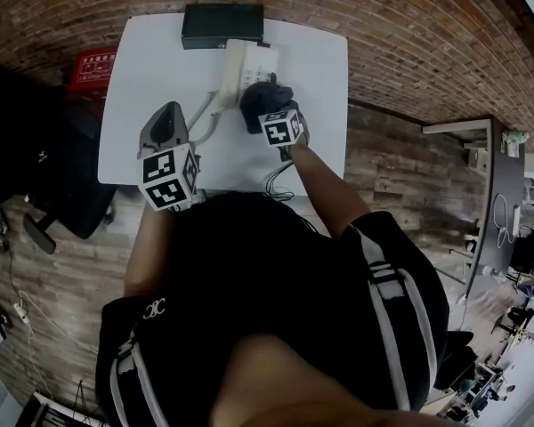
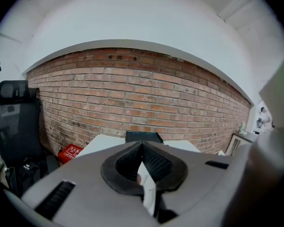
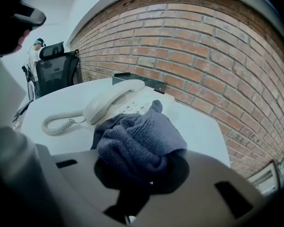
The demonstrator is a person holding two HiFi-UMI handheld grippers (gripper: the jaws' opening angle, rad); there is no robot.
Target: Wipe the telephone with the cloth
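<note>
On the white table, the left gripper hovers near the front left edge, its jaws closed together on nothing. A black box sits at the far edge against the brick wall. Just in front of the box lies the telephone, handset in its cradle. The right gripper clamps a bunched grey cloth, which presses on the telephone's near end.
</note>
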